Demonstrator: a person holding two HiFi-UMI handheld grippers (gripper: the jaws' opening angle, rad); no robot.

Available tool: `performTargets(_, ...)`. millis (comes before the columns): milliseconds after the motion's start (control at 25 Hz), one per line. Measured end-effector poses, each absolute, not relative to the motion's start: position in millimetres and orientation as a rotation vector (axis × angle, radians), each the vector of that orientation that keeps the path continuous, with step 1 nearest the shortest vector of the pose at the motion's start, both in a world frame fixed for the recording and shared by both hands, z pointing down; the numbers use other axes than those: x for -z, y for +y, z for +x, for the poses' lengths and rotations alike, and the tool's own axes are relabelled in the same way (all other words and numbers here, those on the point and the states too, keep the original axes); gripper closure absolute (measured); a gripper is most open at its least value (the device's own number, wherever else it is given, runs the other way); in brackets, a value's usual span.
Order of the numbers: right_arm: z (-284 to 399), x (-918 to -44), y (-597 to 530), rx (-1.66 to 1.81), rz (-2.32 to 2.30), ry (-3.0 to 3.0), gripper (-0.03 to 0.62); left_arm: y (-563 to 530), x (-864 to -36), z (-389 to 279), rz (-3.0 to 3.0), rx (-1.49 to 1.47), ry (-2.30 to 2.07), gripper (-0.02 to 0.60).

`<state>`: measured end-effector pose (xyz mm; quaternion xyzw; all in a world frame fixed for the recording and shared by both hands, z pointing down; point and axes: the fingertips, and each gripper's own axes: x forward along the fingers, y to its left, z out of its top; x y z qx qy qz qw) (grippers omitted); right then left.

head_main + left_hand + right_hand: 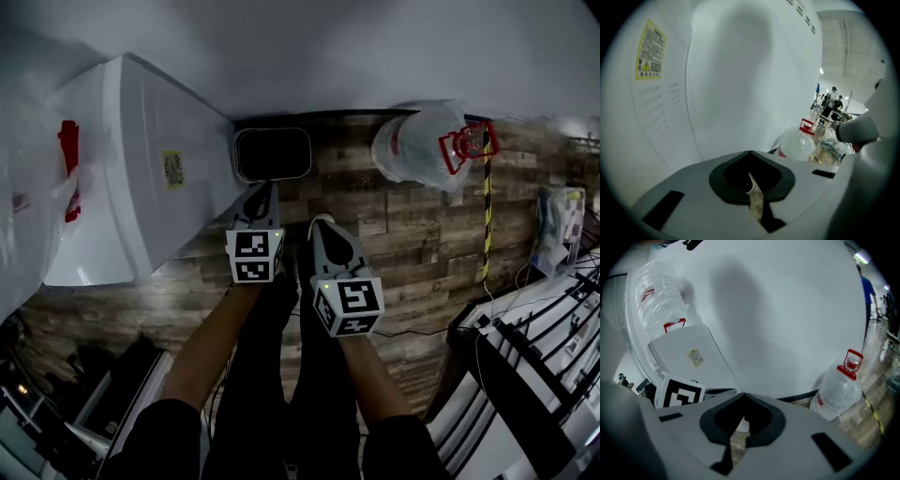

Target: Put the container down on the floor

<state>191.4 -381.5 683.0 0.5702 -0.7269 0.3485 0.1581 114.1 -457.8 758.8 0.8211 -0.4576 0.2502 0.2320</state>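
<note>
Nearest are the person's bare forearms, each ending in a marker cube. The left gripper and right gripper are held side by side and point forward over the floor. In each gripper view the jaws are pressed together with nothing between them, and only a sliver of wood plank shows through the seam of the left gripper and the right gripper.

The container is a clear water jug with a red cap and handle. It rests on the floor ahead and well to the right of both pairs of jaws, close to the wall. From the right gripper view the container looks upright, cap on top – its lean may only be the lens. The right gripper is the nearer one. With the jug down and neither gripper holding it, the set-down looks done.

The floor is dark wood plank. A dark tray sits against the wall straight ahead. A white cabinet with a yellow label stands to the left – a second jug in clear plastic shows beyond it. White racks crowd the right.
</note>
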Motion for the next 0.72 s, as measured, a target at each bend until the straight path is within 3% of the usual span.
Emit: performTargets(720, 176, -495, -360, -0.877, 1.709, -2.172, 0.586, -387, -553, 120, 2.366, -0.63, -1.2, 0.568)
